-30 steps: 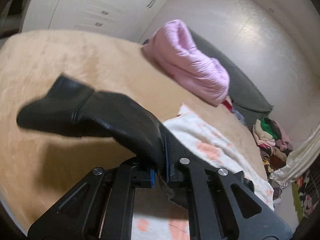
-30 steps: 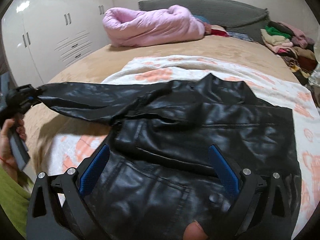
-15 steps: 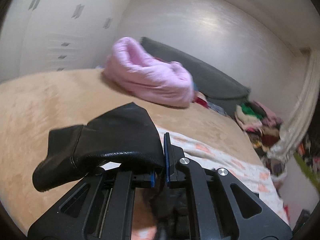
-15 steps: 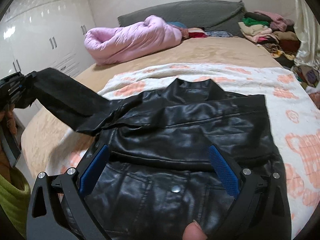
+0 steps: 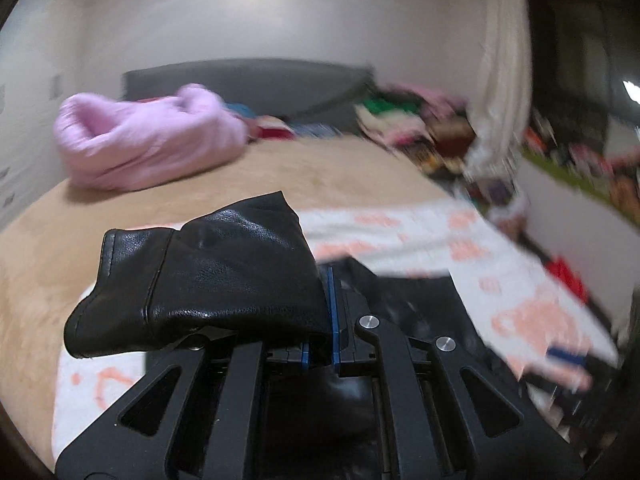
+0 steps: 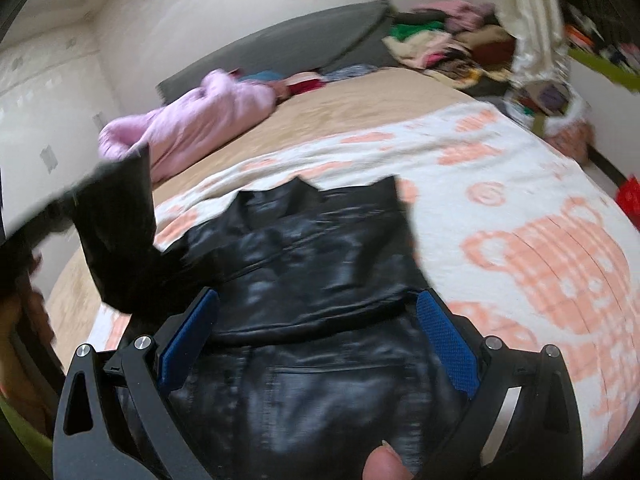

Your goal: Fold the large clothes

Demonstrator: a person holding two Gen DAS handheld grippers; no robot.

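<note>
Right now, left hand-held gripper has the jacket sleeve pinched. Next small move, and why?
Probably carry the sleeve on across the jacket body and lay it flat before opening. The left hand-held gripper is shut on the sleeve near the cuff, lifted off the bed, while the body lies spread on the patterned blanket. The right hand-held gripper is open above it, holding nothing.

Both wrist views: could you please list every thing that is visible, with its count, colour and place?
leather jacket: one, black, flat on the blanket, its sleeve lifted.
blanket: one, white with peach pattern, on the bed.
bed cover: one, beige, under the blanket.
puffer coat: one, pink, by the headboard.
headboard: one, grey, at the wall.
clothes pile: one, mixed colours, far right corner.
curtain: one, cream, right.
left gripper: black, blue pads, shut on the sleeve.
right gripper: black, blue pads, open above the jacket.
</note>
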